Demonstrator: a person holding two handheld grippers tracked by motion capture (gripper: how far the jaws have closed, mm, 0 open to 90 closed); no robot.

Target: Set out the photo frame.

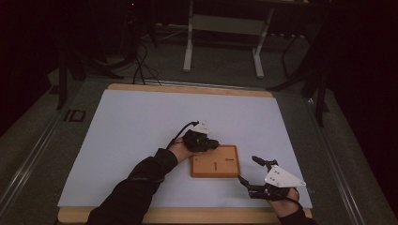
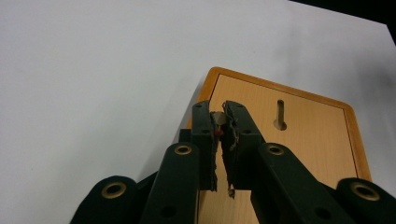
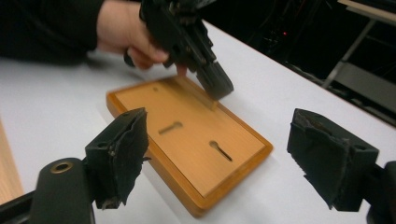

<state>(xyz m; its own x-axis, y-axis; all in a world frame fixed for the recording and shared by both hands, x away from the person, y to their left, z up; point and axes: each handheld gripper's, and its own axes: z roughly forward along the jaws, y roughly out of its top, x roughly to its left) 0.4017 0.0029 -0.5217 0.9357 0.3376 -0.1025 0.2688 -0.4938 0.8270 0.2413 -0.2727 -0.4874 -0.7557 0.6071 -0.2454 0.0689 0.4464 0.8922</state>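
Observation:
A flat wooden board with two keyhole slots lies on the white mat, right of centre near the front. My left gripper is shut, its tips down at the board's far left corner. A small pale bit with a red spot sits between its tips; I cannot tell what it is. My right gripper stands open just off the board's right front corner, pointing at it. In the right gripper view its jaws frame the board, with nothing between the pads, and the left gripper touches the far rim.
The white mat covers a wooden tabletop and lies bare to the left and behind the board. Beyond the table stand a white desk frame and cables on a dark floor.

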